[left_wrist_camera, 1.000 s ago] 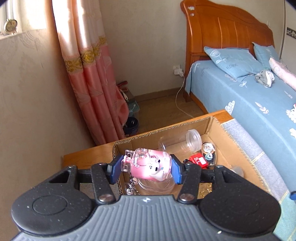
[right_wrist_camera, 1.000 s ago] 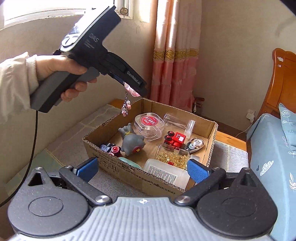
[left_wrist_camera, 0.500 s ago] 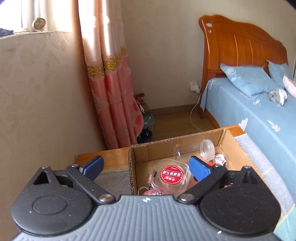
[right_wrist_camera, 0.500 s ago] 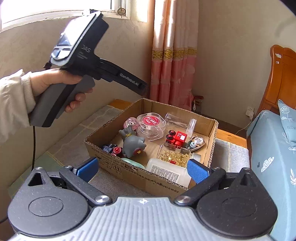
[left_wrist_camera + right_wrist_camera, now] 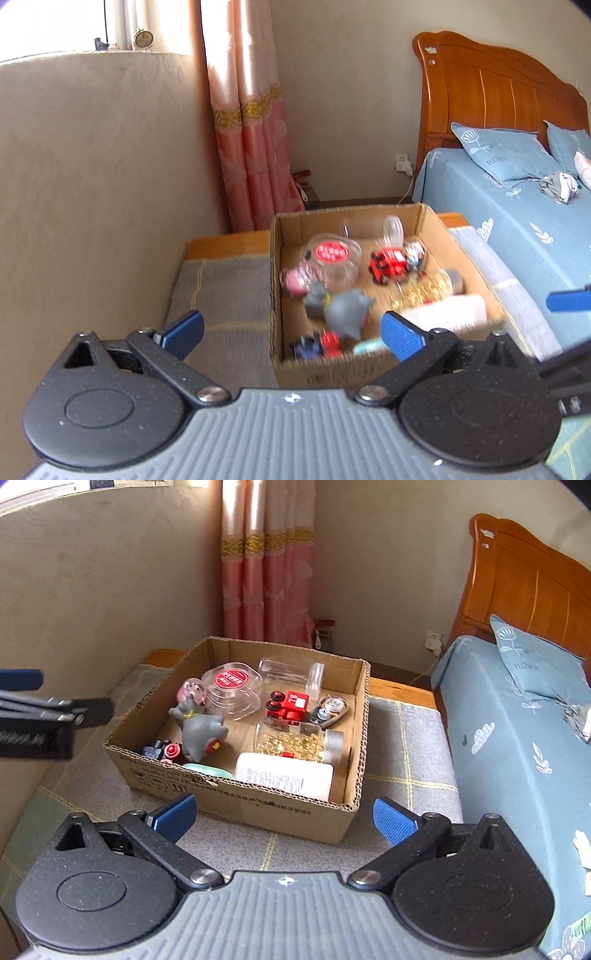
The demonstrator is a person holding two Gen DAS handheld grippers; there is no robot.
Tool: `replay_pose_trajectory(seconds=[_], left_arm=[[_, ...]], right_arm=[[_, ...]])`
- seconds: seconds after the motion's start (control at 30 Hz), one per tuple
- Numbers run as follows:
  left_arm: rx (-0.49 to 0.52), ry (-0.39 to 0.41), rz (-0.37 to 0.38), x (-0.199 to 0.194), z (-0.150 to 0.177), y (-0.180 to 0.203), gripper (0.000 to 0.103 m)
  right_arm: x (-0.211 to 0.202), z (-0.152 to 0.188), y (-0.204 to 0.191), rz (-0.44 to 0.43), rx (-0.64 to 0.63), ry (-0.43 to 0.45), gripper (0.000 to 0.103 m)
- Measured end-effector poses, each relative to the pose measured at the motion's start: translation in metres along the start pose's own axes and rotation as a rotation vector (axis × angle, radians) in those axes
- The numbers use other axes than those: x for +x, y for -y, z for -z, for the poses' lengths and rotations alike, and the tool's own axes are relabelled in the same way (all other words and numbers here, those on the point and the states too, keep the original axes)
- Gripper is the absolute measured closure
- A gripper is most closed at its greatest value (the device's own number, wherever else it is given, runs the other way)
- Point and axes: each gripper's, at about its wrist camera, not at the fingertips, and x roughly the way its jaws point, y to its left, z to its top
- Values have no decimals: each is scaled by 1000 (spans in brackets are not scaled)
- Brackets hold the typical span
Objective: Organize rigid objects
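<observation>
A cardboard box [image 5: 243, 805] [image 5: 275, 280] sits on a grey checked mat. Inside lie a pink pig keychain [image 5: 190, 688] [image 5: 295, 278], a grey elephant toy [image 5: 201, 729] [image 5: 343, 306], a red-lidded clear container [image 5: 232, 686], a red toy truck [image 5: 290, 705], a jar of gold beads [image 5: 295, 740] and a white bottle [image 5: 284, 777]. My left gripper [image 5: 291, 332] is open and empty, held back from the box's near left corner. My right gripper [image 5: 282, 818] is open and empty in front of the box.
The mat [image 5: 402, 775] covers a low wooden table against a beige wall [image 5: 92, 590]. A bed with blue bedding [image 5: 517, 738] runs along the right. A pink curtain [image 5: 266, 572] hangs behind the box. The left gripper's fingers [image 5: 55, 716] show at the left edge.
My left gripper held the pink pig keychain over the box, opened and let it drop inside, then pulled back and away. My right gripper stayed open and shifted slightly.
</observation>
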Motion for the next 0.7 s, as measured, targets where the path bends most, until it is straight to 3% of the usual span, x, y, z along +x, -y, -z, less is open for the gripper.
replay_pose_trajectory(seconds=[0.27,0.7], left_arm=[[-7,-31,-22,-19,19,13,1],[-56,-62,-30,-21,25,14,1]], right_arm=[[-13,8,4,46,69,-28,0],[-18,6,-1,56,74,-15,0]])
